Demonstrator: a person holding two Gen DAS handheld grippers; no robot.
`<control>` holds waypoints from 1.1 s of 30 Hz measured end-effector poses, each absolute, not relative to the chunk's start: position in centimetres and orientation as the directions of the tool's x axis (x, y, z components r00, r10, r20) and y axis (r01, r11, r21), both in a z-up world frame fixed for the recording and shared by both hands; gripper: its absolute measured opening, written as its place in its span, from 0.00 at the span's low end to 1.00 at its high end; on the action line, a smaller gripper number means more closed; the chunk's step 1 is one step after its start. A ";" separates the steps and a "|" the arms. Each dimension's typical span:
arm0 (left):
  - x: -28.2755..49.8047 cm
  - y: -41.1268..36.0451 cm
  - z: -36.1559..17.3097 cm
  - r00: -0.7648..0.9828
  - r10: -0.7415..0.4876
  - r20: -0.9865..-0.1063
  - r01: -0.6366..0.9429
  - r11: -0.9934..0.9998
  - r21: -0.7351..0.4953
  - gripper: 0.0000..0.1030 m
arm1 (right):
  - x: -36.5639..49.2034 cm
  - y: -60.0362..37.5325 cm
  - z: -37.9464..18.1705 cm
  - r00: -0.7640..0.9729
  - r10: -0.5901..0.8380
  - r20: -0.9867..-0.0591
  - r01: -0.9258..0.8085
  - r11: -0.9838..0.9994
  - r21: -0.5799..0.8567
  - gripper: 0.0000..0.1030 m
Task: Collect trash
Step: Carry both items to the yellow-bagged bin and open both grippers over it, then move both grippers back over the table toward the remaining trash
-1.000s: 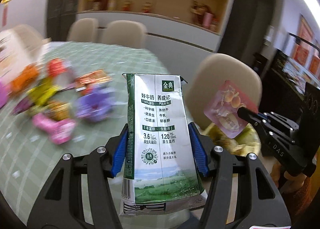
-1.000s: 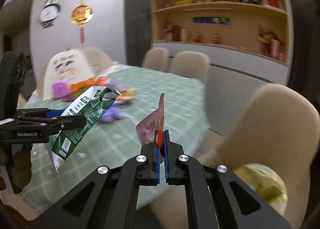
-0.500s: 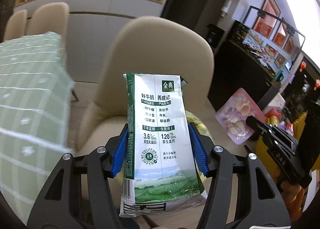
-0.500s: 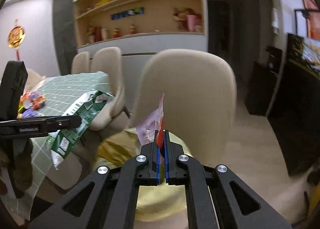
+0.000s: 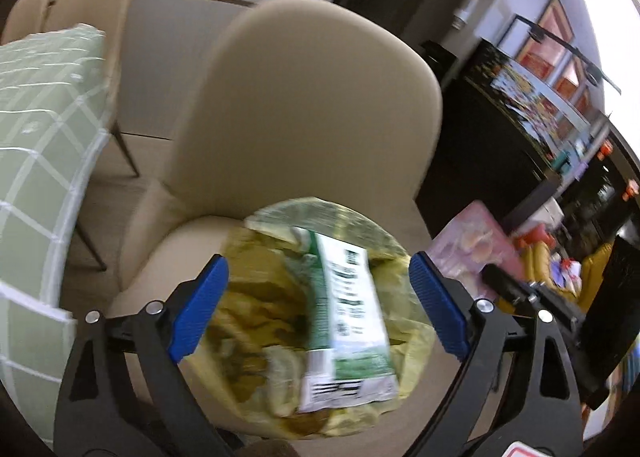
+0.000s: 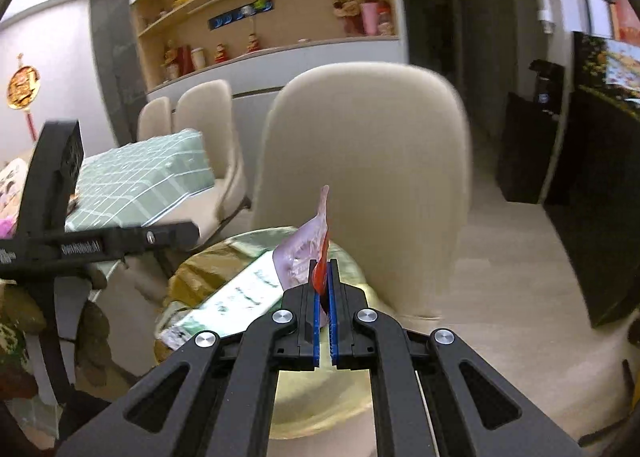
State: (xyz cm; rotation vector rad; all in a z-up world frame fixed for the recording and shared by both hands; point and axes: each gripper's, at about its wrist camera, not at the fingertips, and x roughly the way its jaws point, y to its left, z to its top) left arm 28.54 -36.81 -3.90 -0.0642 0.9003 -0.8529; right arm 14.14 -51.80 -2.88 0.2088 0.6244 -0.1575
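The left gripper [image 5: 318, 311] was seen with its jaws opening, the green-and-white milk carton [image 5: 346, 321] lying blurred and untouched between them over the yellow-lined bin [image 5: 256, 297] on the beige chair [image 5: 312, 105]. A pink snack wrapper [image 6: 306, 253] was pinched by the closed right gripper [image 6: 324, 297] above the same bin.

A beige chair [image 5: 320, 105] stands near a worktop under a green checked cloth [image 5: 36, 145], with two more chairs [image 6: 200, 125] behind it along the same worktop. Wooden shelves [image 6: 264, 9] behind hold figurines and cups, a gold and red ornament [image 6: 22, 87] hangs on the wall, and a dark cabinet [image 6: 600, 177] stands on the pale floor [image 6: 512, 277].
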 end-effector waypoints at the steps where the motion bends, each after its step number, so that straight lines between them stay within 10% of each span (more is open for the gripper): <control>1: 28.6 -35.6 -3.6 0.345 -0.667 -0.660 0.612 0.693 -0.381 0.89 | 15.1 -51.1 -3.5 0.794 -0.059 -0.604 0.184 0.972 0.148 0.06; 10: 27.9 -28.2 -1.9 0.383 -0.637 -0.669 0.568 0.734 -0.373 0.91 | 22.4 -48.2 -13.3 0.525 0.039 -0.850 0.139 0.982 0.130 0.06; 17: 27.3 -23.5 -1.3 0.450 -0.603 -0.659 0.556 0.767 -0.322 0.91 | 21.2 -48.8 -11.4 0.596 0.033 -0.803 0.212 0.957 0.196 0.08; 22: 27.4 -20.9 -1.4 0.470 -0.591 -0.655 0.527 0.784 -0.329 0.91 | 20.1 -48.2 -9.5 0.642 0.004 -0.767 0.193 0.967 0.166 0.45; 33: 27.0 -14.3 0.1 0.503 -0.561 -0.657 0.503 0.809 -0.306 0.91 | 19.4 -42.9 -3.5 0.728 -0.029 -0.684 0.143 0.983 0.111 0.49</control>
